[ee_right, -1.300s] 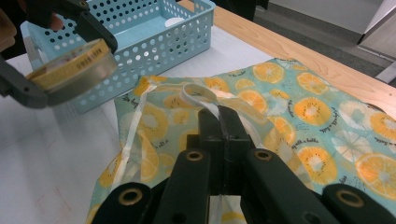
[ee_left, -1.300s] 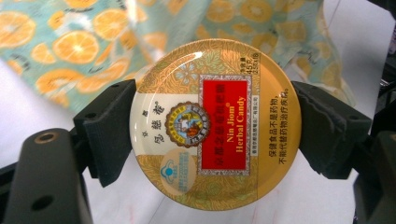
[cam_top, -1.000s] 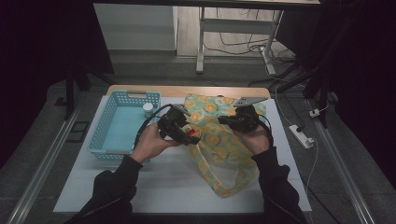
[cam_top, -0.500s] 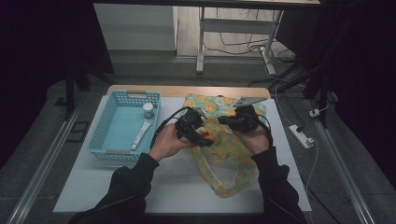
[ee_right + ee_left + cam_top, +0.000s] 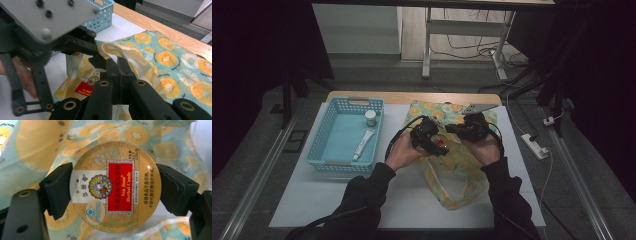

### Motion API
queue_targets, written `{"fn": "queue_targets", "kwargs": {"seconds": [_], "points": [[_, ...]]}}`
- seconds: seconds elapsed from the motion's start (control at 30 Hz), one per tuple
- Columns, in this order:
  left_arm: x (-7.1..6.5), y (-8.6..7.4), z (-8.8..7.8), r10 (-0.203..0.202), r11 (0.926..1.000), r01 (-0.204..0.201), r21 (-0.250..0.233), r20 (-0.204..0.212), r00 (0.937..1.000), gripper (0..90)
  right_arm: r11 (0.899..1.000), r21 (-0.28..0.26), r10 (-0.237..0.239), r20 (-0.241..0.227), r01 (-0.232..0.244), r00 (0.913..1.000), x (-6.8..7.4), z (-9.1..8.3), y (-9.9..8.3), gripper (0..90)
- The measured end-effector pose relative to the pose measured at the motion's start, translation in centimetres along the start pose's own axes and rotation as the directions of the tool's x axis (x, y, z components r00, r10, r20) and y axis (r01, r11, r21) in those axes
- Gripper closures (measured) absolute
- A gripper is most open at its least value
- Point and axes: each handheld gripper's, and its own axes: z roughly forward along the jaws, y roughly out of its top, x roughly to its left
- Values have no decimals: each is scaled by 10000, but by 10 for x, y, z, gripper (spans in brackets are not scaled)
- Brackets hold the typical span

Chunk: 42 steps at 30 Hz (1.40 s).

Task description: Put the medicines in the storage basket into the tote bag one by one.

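High view, read from left to right: at centre left a light blue plastic basket [image 5: 346, 135] sits on the white table [image 5: 312, 200], with a small white-capped bottle [image 5: 370, 118] and a slim white tube [image 5: 363, 143] lying inside it. Just right of the basket, the left gripper [image 5: 438, 145] carries a round gold tin of herbal candy with a red label [image 5: 441, 146] over the teal fabric bag printed with orange slices [image 5: 457, 170], which lies across the centre and lower right of the table. In the left gripper view the tin [image 5: 112, 186] fills the middle of the frame, its rim pinched between the two black jaws on either side, the bag's cloth [image 5: 37, 142] behind it. Right of centre in the high view, the right gripper [image 5: 451, 129] is at the bag's upper edge; in the right gripper view its jaws are pressed together on the bag's pale handle strap [image 5: 112, 53], lifting the mouth, with the tin [image 5: 85, 86] showing at the opening. Judging from this, the tin has been picked up and brought to the held-open bag; what remains is to lower it fully inside, let go, and release the strap. Two items are left in the basket.
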Motion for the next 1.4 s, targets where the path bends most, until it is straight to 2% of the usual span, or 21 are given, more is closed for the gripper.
{"fn": "queue_targets", "kwargs": {"seconds": [0.43,0.87,1.03,1.23,1.3,1.4], "points": [[11,-1,26,-157,9992,146,-379,-295,9994,203,9999,152,76,145,-79,9999,-5,4,-4,893],[19,-3,51,-100,9998,94,-152,-439,9990,202,9994,176,278,425,-286,9987,-16,9,-12,893],[21,-4,61,-14,10000,17,43,-680,9977,201,9990,250,358,585,-374,9976,-20,12,-15,893],[22,-5,67,-41,10000,42,8,-829,9965,191,9983,309,479,687,-501,9965,-24,13,-18,893],[22,-5,66,-20,10000,14,-60,-954,9954,155,9983,292,483,688,-504,9965,-25,13,-18,894],[21,-2,59,-133,9997,116,-231,-766,9970,119,9986,253,456,693,-474,9966,-25,12,-18,893]]}}
